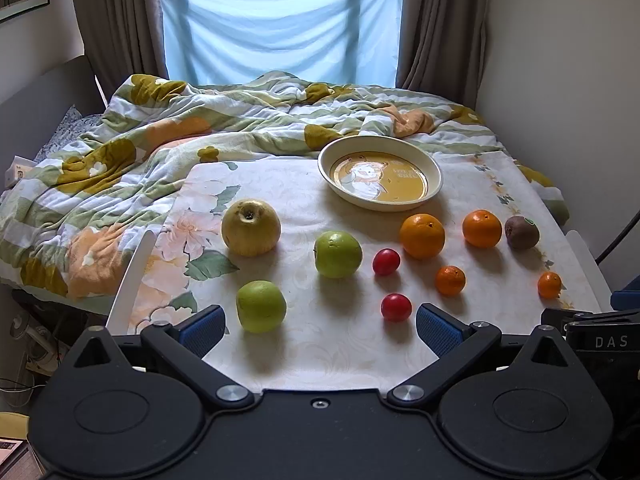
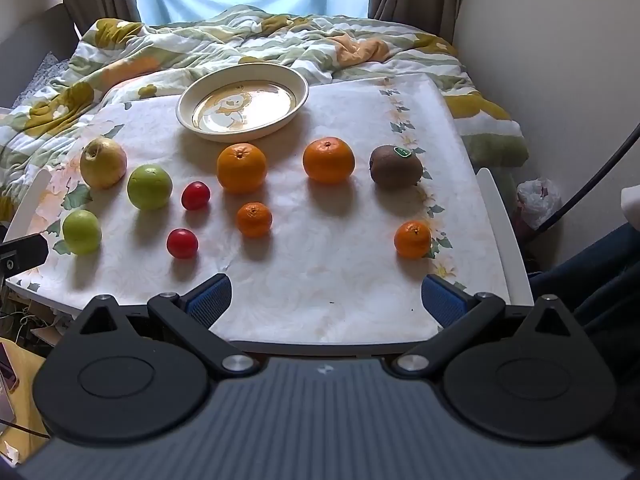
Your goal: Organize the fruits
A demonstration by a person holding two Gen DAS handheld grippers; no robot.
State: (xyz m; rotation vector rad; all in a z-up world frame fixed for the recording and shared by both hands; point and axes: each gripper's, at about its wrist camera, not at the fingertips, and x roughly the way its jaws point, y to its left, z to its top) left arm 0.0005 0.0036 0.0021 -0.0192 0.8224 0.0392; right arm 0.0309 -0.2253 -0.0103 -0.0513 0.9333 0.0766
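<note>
Left tool: jaws spread wide, nothing between them, held low at the near edge of the bench. It looks out over the green and red fruit, likely because those lie on its side.

Right tool: likewise wide apart and empty, poised at the near edge facing the orange fruit and the bare cloth before them.

Near row, left to right:
- green apple, just ahead of the left tool's left finger.
- tomato, close to its right finger.
- small mandarin.
- second small mandarin, apart at the right border.

Far row, left to right:
- yellow pear, stem hollow facing the lens.
- second apple.
- second tomato.
- orange.
- second orange.
- kiwi, sticker on top.

The fruit stand spaced apart, none touching, which leaves room for fingers around each. Like kinds already lie roughly together.

Plate: empty, at the back of the bench beyond all fruit. Judged the collecting place; no fruit has been loaded yet.

Beyond: rumpled quilt on the bed, curtained window.
</note>
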